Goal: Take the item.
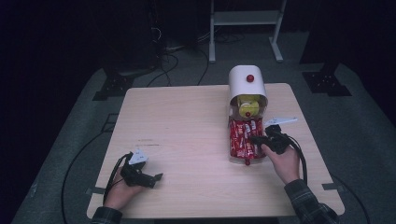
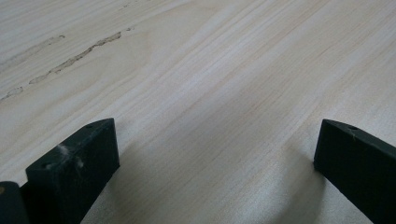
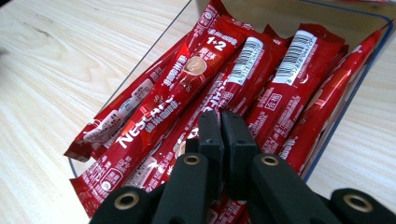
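Right gripper (image 3: 220, 122) is closed, maybe pinching a red sachet (image 3: 163, 112); thin grip could slip. Left gripper (image 1: 148, 176) sits open, idle.

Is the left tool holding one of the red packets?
No, the left tool sits open over the bare wooden table, with nothing between its jaws.

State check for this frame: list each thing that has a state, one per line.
Left gripper: open, fingers spread above bare table.
Right gripper: fingers shut, over the sachets; whether one is pinched is unclear.
Clear tray: pulled out, full of red coffee sachets.
White dispenser: upright, holding a yellow item.
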